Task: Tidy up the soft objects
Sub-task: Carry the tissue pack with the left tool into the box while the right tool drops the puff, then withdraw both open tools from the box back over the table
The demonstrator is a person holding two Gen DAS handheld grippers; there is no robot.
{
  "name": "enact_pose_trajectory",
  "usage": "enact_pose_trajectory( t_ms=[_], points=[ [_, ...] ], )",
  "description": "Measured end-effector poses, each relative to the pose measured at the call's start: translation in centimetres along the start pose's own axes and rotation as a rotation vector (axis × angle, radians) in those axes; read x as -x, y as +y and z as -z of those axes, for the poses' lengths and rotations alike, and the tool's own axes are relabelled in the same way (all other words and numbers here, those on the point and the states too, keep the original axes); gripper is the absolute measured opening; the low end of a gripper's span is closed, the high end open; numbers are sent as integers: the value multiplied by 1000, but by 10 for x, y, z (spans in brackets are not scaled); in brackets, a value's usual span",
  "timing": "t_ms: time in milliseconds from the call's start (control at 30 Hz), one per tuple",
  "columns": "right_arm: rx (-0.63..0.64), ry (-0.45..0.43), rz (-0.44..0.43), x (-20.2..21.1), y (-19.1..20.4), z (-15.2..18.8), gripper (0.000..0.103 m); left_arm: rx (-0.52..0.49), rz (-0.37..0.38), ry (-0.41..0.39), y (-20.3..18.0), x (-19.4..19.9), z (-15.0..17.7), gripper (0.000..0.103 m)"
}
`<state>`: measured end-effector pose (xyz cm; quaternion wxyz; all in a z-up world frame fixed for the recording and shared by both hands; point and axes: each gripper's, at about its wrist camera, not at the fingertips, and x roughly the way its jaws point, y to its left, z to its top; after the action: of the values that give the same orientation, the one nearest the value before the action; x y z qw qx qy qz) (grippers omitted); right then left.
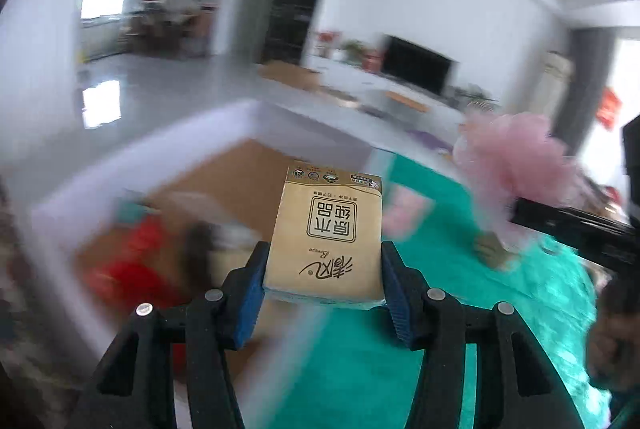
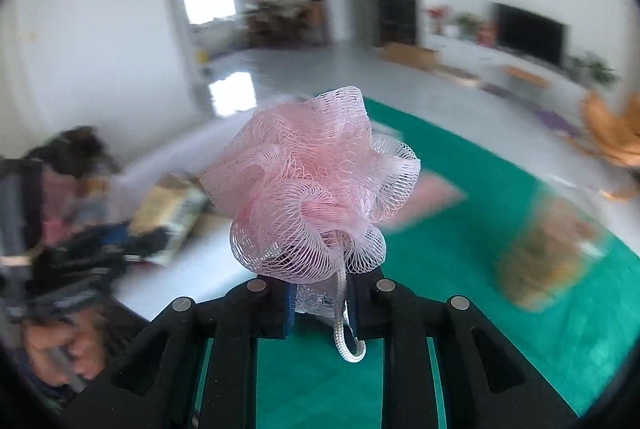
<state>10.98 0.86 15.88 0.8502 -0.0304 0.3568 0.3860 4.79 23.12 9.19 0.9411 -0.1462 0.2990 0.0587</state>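
Note:
My left gripper (image 1: 323, 283) is shut on a tan tissue pack (image 1: 326, 233) with printed characters and holds it in the air above the edge of a cardboard box (image 1: 224, 189). My right gripper (image 2: 322, 303) is shut on a pink mesh bath pouf (image 2: 310, 185), whose white cord loop (image 2: 347, 333) hangs down between the fingers. The pouf also shows in the left wrist view (image 1: 516, 165), at the right, held by the other gripper. The left gripper with the tissue pack (image 2: 168, 217) appears blurred at the left of the right wrist view.
A green cloth (image 2: 460, 269) covers the table. A pink flat item (image 2: 424, 197) and a blurred yellowish packet (image 2: 548, 249) lie on it. The cardboard box holds red (image 1: 132, 261) and teal items. A living room with a TV lies beyond.

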Motion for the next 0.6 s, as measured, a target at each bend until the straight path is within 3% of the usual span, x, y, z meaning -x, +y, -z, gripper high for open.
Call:
enact_pose_trajectory(
  t_ms=[33,67,100,133,233,367,467,600],
  points=[
    [2,8,-41,-14,15,-7,35,4,-81,-8,21,-2,-8,61],
    [2,20,-104,-33,34,-15,44,5,-147,-1,37,-6,-13,83],
    [4,37,-155,-46,45,-18,73,9,-199,11,51,-11,-17,103],
    [5,79,-210,-66,59,-22,80,20,-251,16,66,-14,-20,103],
    [15,153,-203,-94,81,-17,80,55,-296,43,96,-16,-18,103],
    [32,99,-102,-75,69,-1,80,78,-288,26,101,-7,-5,103],
    [15,30,41,-41,19,23,80,56,-213,34,80,5,13,103],
    [-41,45,273,-5,-53,75,80,-24,-72,48,14,12,32,103]
  ],
)
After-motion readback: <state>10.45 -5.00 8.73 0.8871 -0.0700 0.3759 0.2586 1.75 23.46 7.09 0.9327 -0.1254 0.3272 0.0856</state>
